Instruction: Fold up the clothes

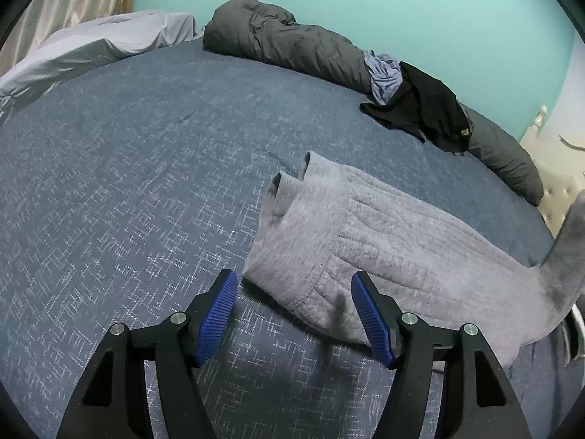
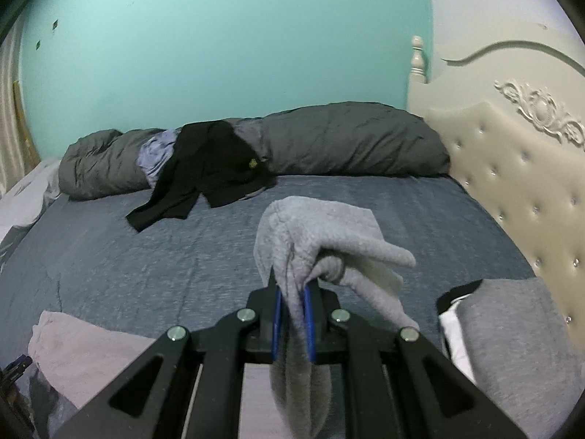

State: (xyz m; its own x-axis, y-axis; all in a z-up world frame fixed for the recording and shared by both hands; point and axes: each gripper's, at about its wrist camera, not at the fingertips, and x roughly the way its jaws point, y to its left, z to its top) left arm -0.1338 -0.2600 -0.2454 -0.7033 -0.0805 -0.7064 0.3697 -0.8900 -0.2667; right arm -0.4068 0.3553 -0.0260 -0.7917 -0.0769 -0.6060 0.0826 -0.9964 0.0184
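The work surface is a bed (image 1: 128, 183) covered in a blue sheet with a fine pale pattern, set against a turquoise wall (image 1: 365, 7). The garment under handling is a grey fleece sweater (image 1: 384, 256), lying on the near right part of the sheet with its two sleeve cuffs pointing toward the far side of the bed and its quilted body spread flat. The left gripper (image 1: 294, 285) hangs over the near edge of this sweater with its blue-padded jaws standing apart; the sweater's hem corner lies between them, but neither pad presses on the cloth. At the right edge of the left wrist view, a strip of the same grey cloth rises off the bed. The right gripper (image 2: 292, 303) has its jaws drawn together and clamped on a bunched fold of the grey fleece sweater (image 2: 318, 234), which stands up above the fingers and hangs down through them toward the camera. Along the far side of the bed lies a rolled dark grey duvet (image 2: 347, 142), with a black garment (image 2: 204, 175) draped over it and onto the sheet, and a lavender cloth (image 2: 157, 153) tucked beside that. A cream tufted headboard (image 2: 512, 183) stands at the right. In the right wrist view, a grey garment with black and white trim (image 2: 512, 322) lies at the near right, close to the headboard, and a pale pinkish cloth (image 2: 84, 351) lies at the near left.
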